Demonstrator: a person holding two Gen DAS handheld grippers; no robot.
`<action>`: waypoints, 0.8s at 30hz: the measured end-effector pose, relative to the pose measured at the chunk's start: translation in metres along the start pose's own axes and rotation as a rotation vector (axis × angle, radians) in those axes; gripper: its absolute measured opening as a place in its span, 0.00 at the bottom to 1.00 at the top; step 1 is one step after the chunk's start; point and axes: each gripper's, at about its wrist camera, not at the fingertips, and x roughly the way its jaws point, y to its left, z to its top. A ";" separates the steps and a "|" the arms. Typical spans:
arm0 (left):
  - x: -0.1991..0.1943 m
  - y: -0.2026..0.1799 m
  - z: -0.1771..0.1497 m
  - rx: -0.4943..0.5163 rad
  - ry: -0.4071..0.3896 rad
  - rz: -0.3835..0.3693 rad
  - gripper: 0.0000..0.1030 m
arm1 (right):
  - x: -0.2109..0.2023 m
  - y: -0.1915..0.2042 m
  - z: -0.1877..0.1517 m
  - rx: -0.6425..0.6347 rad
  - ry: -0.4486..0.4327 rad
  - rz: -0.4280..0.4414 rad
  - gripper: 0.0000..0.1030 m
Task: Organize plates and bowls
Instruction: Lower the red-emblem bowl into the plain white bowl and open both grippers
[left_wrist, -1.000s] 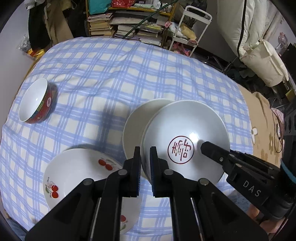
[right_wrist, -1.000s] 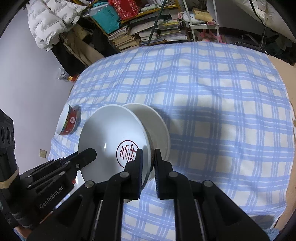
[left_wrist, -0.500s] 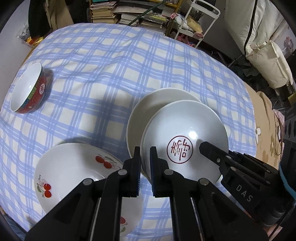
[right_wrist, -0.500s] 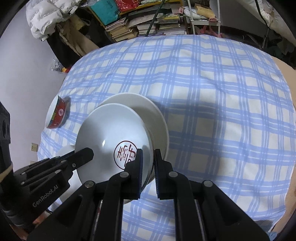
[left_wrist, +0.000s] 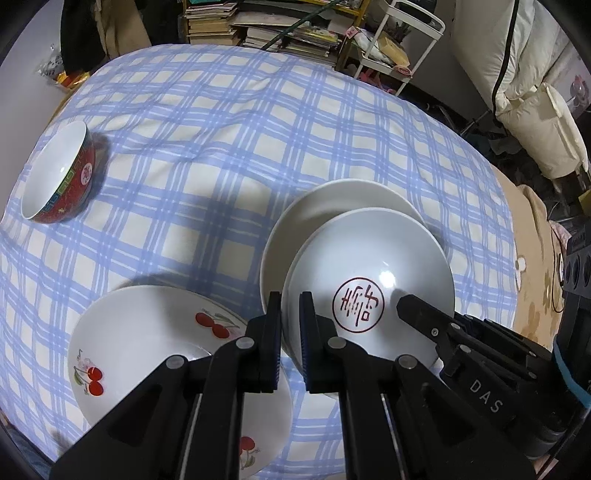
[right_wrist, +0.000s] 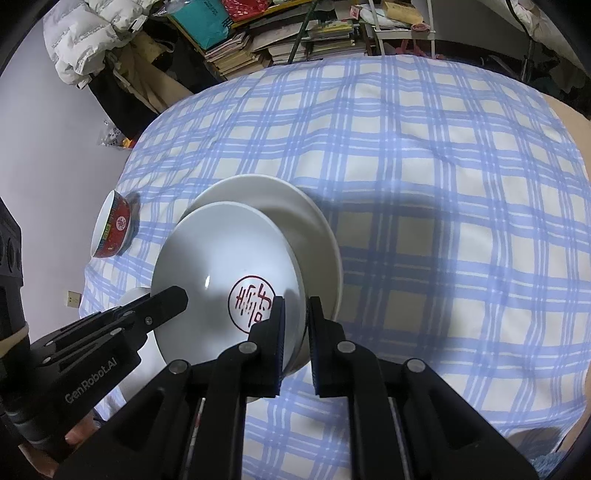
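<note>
The rim of the red-stamped plate (left_wrist: 369, 273) is being pinched on opposite sides by the left gripper (left_wrist: 290, 306) and the right gripper (right_wrist: 295, 314). It is being held partly over a plain white plate (left_wrist: 332, 206) on the checked cloth (left_wrist: 221, 129); a cherry plate (left_wrist: 147, 332) is lying just beside.

The stamped plate (left_wrist: 369, 273) covers the near part of the plain plate (left_wrist: 332, 206); contact between them cannot be told. The left gripper (left_wrist: 290, 306) hides part of the cherry plate (left_wrist: 147, 332). The right gripper (right_wrist: 295, 314) hides the stamped plate's near rim.
</note>
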 end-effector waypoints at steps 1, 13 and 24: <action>0.000 0.000 0.000 0.001 -0.002 0.000 0.07 | 0.000 0.000 0.000 -0.001 0.002 0.000 0.13; -0.005 -0.007 0.000 0.027 -0.015 0.034 0.08 | -0.013 -0.003 0.000 0.011 -0.043 -0.002 0.29; -0.036 -0.009 0.008 0.029 -0.059 0.039 0.10 | -0.046 0.002 0.005 -0.007 -0.120 0.017 0.29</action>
